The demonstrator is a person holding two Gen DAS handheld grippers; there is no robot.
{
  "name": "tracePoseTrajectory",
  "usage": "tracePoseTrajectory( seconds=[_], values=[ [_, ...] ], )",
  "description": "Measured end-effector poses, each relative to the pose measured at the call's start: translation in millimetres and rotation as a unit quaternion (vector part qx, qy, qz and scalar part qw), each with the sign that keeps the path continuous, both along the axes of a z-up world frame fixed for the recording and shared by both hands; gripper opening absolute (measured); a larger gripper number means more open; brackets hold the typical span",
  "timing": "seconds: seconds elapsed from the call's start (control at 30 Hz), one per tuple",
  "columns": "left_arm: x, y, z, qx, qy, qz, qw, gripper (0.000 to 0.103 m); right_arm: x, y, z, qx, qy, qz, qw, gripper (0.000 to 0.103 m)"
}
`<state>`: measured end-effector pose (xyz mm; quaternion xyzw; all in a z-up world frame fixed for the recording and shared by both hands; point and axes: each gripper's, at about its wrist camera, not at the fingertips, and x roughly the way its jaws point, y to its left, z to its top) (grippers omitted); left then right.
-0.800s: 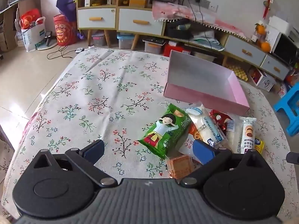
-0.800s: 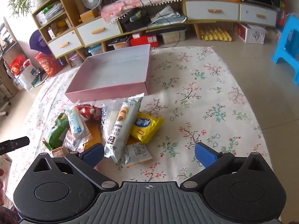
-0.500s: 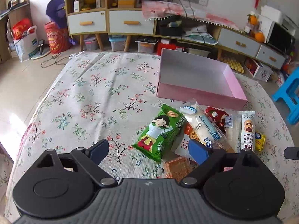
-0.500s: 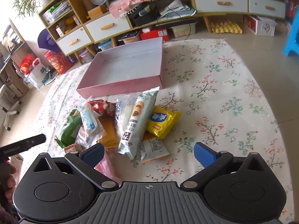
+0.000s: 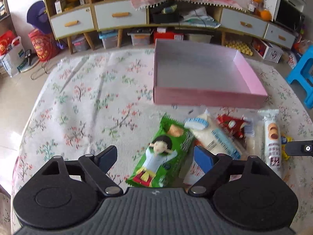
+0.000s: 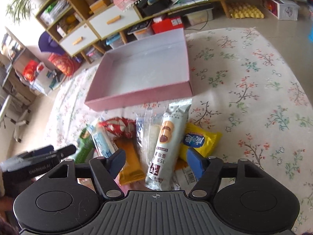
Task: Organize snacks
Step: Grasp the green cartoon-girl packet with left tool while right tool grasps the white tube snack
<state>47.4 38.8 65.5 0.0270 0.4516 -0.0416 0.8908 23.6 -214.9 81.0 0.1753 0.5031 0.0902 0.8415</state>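
A pile of snack packets lies on the flowered tablecloth (image 5: 88, 101) in front of an empty pink box (image 5: 209, 98). My left gripper (image 5: 155, 159) is open, low over a green cartoon packet (image 5: 162, 156) that lies between its fingers, untouched by the pads. Right of it lie a long white packet (image 5: 213, 135), a red packet (image 5: 232, 125) and a pale cookie packet (image 5: 272, 137). My right gripper (image 6: 156, 162) is open around that cookie packet (image 6: 166, 146), with an orange packet (image 6: 129, 160) and a yellow packet (image 6: 199, 141) on either side. The pink box (image 6: 144, 72) lies beyond.
The left gripper's body (image 6: 39, 156) shows at the left of the right wrist view. Low cabinets with drawers (image 5: 117, 15) line the far wall. A blue stool (image 5: 301, 74) stands right of the table, and red bags (image 5: 41, 45) sit on the floor at left.
Both grippers have moved forward and lower over the snack pile. Their jaws now stand narrower, the right clearly more so, and the green and cookie packets now lie between the fingers.
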Motion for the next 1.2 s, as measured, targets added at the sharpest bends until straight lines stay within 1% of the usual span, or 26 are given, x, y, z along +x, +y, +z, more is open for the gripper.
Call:
tracePoseTrajectory(
  seconds=[0.03, 0.1, 0.17, 0.23, 0.3, 0.47, 0.53, 0.57, 0.6, 0.63, 0.7, 0.87, 1.1, 1.2],
  values=[
    [0.6, 3.2, -2.0, -0.01, 0.009, 0.001, 0.9999, 0.08, -0.5, -0.5, -2.7, 0.002, 0.008, 0.001, 1.0, 0.068],
    [2.3, 7.0, -1.1, -0.026, 0.013, 0.002, 0.9996, 0.08, 1.0, -0.3, -6.2, 0.004, 0.026, 0.003, 1.0, 0.068],
    [2.4, 8.3, -0.3, -0.027, 0.012, 0.005, 0.9995, 0.08, 3.7, 0.3, -7.7, -0.009, 0.021, -0.001, 1.0, 0.068],
    [0.7, 9.5, -0.9, -0.029, 0.015, 0.005, 0.9994, 0.08, 6.3, 0.3, -11.0, -0.015, 0.024, -0.005, 1.0, 0.064],
    [3.4, 8.2, -1.2, -0.031, 0.02, 0.003, 0.9993, 0.08, 8.3, 0.9, -13.2, -0.011, 0.023, -0.006, 1.0, 0.06],
    [9.3, 2.5, -6.4, -0.004, 0.022, -0.008, 0.9997, 0.08, 13.2, 7.7, -15.7, -0.023, 0.01, 0.0, 1.0, 0.06],
    [11.2, -3.1, -12.2, 0.017, 0.026, -0.018, 0.9993, 0.078, 16.0, 10.3, -18.9, -0.033, 0.011, 0.001, 0.999, 0.06],
    [11.8, -5.5, -14.8, 0.024, 0.029, -0.026, 0.9989, 0.074, 18.3, 10.9, -20.8, -0.038, 0.01, 0.002, 0.999, 0.059],
    [12.0, -7.5, -17.0, 0.029, 0.033, -0.033, 0.9985, 0.07, 19.7, 11.6, -22.9, -0.041, 0.011, 0.002, 0.999, 0.053],
    [11.8, -8.3, -18.9, 0.032, 0.036, -0.037, 0.9982, 0.067, 20.9, 12.0, -24.7, -0.045, 0.011, 0.003, 0.999, 0.05],
    [12.1, -8.1, -22.1, 0.035, 0.044, -0.039, 0.9977, 0.055, 23.0, 12.5, -27.3, -0.046, 0.011, 0.007, 0.999, 0.03],
    [6.3, -2.7, -19.1, 0.028, 0.041, -0.03, 0.9983, 0.047, 19.4, 7.1, -22.9, -0.032, 0.009, -0.006, 0.999, 0.028],
    [-3.8, 5.0, -8.4, -0.008, 0.028, -0.006, 0.9995, 0.045, 5.2, -11.0, -9.0, 0.014, 0.002, -0.033, 0.999, 0.027],
    [-6.7, 6.0, -5.1, -0.022, 0.024, 0.0, 0.9995, 0.044, 1.0, -16.9, -5.6, 0.019, -0.001, -0.039, 0.999, 0.026]
  ],
)
